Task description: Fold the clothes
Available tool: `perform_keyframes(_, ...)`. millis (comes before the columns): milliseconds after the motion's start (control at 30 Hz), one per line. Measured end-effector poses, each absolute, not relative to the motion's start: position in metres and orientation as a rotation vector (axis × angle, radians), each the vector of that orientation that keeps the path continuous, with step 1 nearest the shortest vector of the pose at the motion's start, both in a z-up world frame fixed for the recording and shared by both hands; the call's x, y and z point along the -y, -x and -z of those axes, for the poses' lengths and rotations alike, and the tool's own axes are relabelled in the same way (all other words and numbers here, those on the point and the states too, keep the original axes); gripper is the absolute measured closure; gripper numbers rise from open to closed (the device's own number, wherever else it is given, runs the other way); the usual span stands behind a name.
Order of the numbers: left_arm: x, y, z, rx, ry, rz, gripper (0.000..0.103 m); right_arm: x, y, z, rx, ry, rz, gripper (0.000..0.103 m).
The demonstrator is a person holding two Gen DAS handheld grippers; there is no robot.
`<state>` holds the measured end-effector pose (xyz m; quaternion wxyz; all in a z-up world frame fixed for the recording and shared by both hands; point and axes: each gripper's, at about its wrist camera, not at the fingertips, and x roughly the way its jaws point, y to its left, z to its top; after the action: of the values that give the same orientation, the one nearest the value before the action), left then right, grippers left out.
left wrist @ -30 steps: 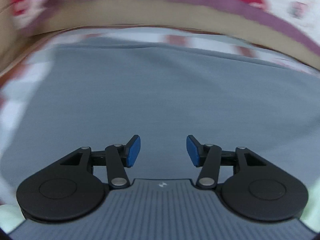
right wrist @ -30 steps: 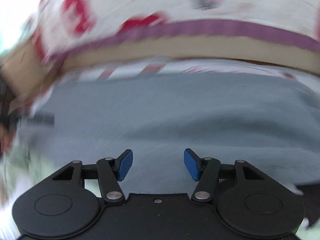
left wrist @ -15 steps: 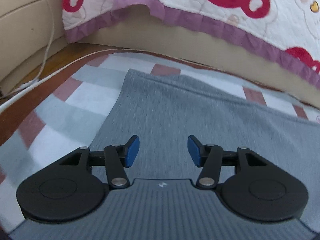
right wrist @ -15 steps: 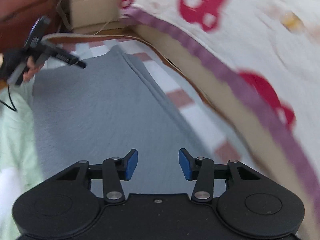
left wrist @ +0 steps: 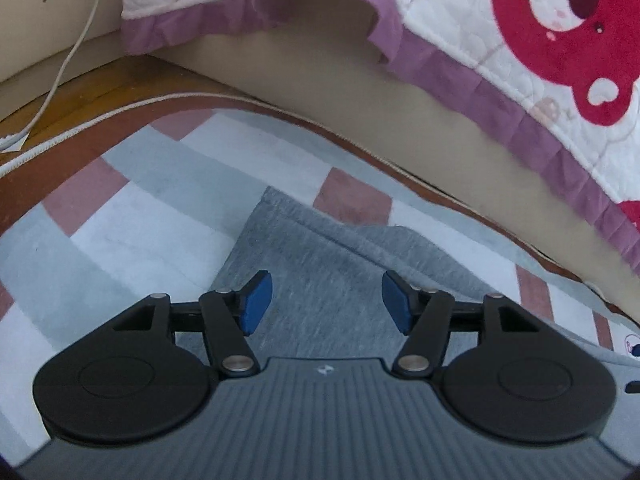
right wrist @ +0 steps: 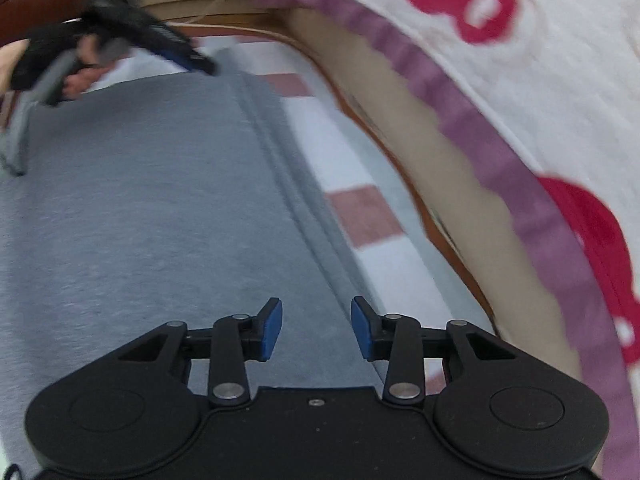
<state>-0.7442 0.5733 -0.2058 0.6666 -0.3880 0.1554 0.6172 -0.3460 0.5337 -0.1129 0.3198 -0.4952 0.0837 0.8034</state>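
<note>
Left claw point(left wrist: 326, 306) first: its blue pads point(left wrist: 256, 304) stand well apart and are spreading wider, pointed down at the corner of the grey garment point(left wrist: 320, 264), with nothing pinched between them. That corner lies flat on the checked mat point(left wrist: 140, 216) of pale blue, white and dusty pink squares. Beyond the mat runs a strip of wooden floor point(left wrist: 100, 96) with a white cable point(left wrist: 72, 52) trailing across it, and above that hangs the quilt point(left wrist: 460, 32), white with red bears and a purple border.

Now my right claw point(right wrist: 316, 330): narrower gap, jaws closing, hovering over the garment's long hemmed edge point(right wrist: 296, 200). Grey cloth shows between and below the pads point(right wrist: 270, 332), but they do not press on it, so I have hold of nothing there either. From this side the garment point(right wrist: 140, 208) stretches away from me, spread flat. At its far end I can see my left claw point(right wrist: 160, 44), blurred, with fingers of my hand point(right wrist: 76, 80) around the handle.
</note>
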Motion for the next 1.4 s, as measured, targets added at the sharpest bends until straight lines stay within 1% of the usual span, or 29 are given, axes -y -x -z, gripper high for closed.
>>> perform_keyframes(33, -0.573, 0.746, 0.207, -0.355, 0.883, -1.387, 0.041, -0.536, 0.351, 0.11, -0.226, 1.326, -2.136, 0.061)
perform_keyframes(167, -0.58, 0.759, 0.217, -0.348, 0.936, -1.398, 0.04, -0.561, 0.371, 0.097, -0.425, 1.346, -2.174, 0.062)
perform_keyframes(233, -0.585, 0.762, 0.219, -0.308, 0.961, -1.393, 0.037, -0.583, 0.385, 0.088, -0.585, 1.311, -2.209, 0.062)
perform_keyframes(300, -0.59, 0.761, 0.219, -0.287, 0.973, -1.388, 0.037, -0.61, 0.402, 0.085, -0.734, 1.271, -2.231, 0.057)
perform_keyframes(333, -0.592, 0.761, 0.219, -0.278, 0.979, -1.39, 0.037, -0.625, 0.411, 0.086, -0.797, 1.257, -2.235, 0.057)
perform_keyframes(433, -0.595, 0.762, 0.221, -0.237, 1.011, -1.406, 0.037, -0.673, 0.44, 0.103, -0.956, 1.154, -2.23, 0.056)
perform_keyframes(533, -0.595, 0.763, 0.22, -0.201, 1.031, -1.391, 0.037, -0.714, 0.458, 0.136, -1.181, 1.001, -2.169, 0.055)
perform_keyframes(567, -0.595, 0.763, 0.221, -0.203, 1.035, -1.379, 0.037, -0.723, 0.463, 0.147, -1.23, 0.967, -2.15, 0.055)
perform_keyframes(600, -0.594, 0.762, 0.222, -0.206, 1.038, -1.37, 0.037, -0.732, 0.468, 0.157, -1.278, 0.933, -2.131, 0.053)
perform_keyframes(700, -0.595, 0.76, 0.22, -0.223, 1.04, -1.375, 0.037, -0.746, 0.482, 0.183, -1.317, 0.881, -2.077, 0.05)
perform_keyframes(767, -0.597, 0.76, 0.22, -0.202, 1.075, -1.348, 0.037, -0.747, 0.485, 0.193, -1.429, 0.824, -2.102, 0.05)
perform_keyframes(800, -0.598, 0.76, 0.22, -0.194, 1.092, -1.335, 0.037, -0.747, 0.486, 0.196, -1.492, 0.787, -2.124, 0.05)
perform_keyframes(833, -0.601, 0.759, 0.22, -0.204, 1.107, -1.328, 0.04, -0.745, 0.487, 0.2, -1.569, 0.776, -2.158, 0.053)
perform_keyframes(867, -0.604, 0.757, 0.22, -0.226, 1.114, -1.341, 0.04, -0.743, 0.489, 0.203, -1.647, 0.764, -2.191, 0.063)
perform_keyframes(900, -0.606, 0.756, 0.22, -0.236, 1.116, -1.363, 0.04, -0.74, 0.493, 0.206, -1.668, 0.763, -2.209, 0.071)
perform_keyframes(933, -0.608, 0.757, 0.221, -0.222, 1.127, -1.381, 0.041, -0.739, 0.496, 0.21, -1.711, 0.735, -2.217, 0.073)
perform_keyframes(1033, -0.609, 0.768, 0.223, -0.132, 1.203, -1.402, 0.043, -0.746, 0.495, 0.224, -1.882, 0.589, -2.171, 0.073)
perform_keyframes(1067, -0.608, 0.769, 0.224, -0.124, 1.203, -1.399, 0.043, -0.749, 0.495, 0.225, -1.893, 0.559, -2.162, 0.073)
perform_keyframes(1100, -0.607, 0.77, 0.224, -0.116, 1.203, -1.396, 0.043, -0.751, 0.499, 0.223, -1.873, 0.557, -2.175, 0.075)
perform_keyframes(1133, -0.606, 0.772, 0.225, -0.108, 1.203, -1.392, 0.044, -0.752, 0.502, 0.22, -1.853, 0.557, -2.189, 0.082)
perform_keyframes(1167, -0.605, 0.773, 0.225, -0.101, 1.205, -1.39, 0.047, -0.754, 0.506, 0.218, -1.832, 0.557, -2.203, 0.097)
perform_keyframes(1200, -0.604, 0.774, 0.225, -0.091, 1.215, -1.392, 0.052, -0.752, 0.513, 0.209, -1.754, 0.592, -2.258, 0.097)
perform_keyframes(1233, -0.603, 0.776, 0.225, -0.067, 1.226, -1.387, 0.052, -0.751, 0.521, 0.199, -1.672, 0.628, -2.312, 0.097)
perform_keyframes(1267, -0.602, 0.777, 0.224, -0.044, 1.225, -1.37, 0.052, -0.749, 0.525, 0.191, -1.629, 0.632, -2.366, 0.097)
perform_keyframes(1333, -0.602, 0.778, 0.223, -0.007, 1.221, -1.341, 0.052, -0.746, 0.535, 0.179, -1.428, 0.665, -2.459, 0.098)
perform_keyframes(1367, -0.603, 0.774, 0.225, -0.032, 1.213, -1.349, 0.052, -0.742, 0.542, 0.175, -1.228, 0.738, -2.479, 0.097)
perform_keyframes(1400, -0.604, 0.771, 0.227, -0.057, 1.204, -1.357, 0.051, -0.738, 0.549, 0.171, -1.025, 0.807, -2.484, 0.095)
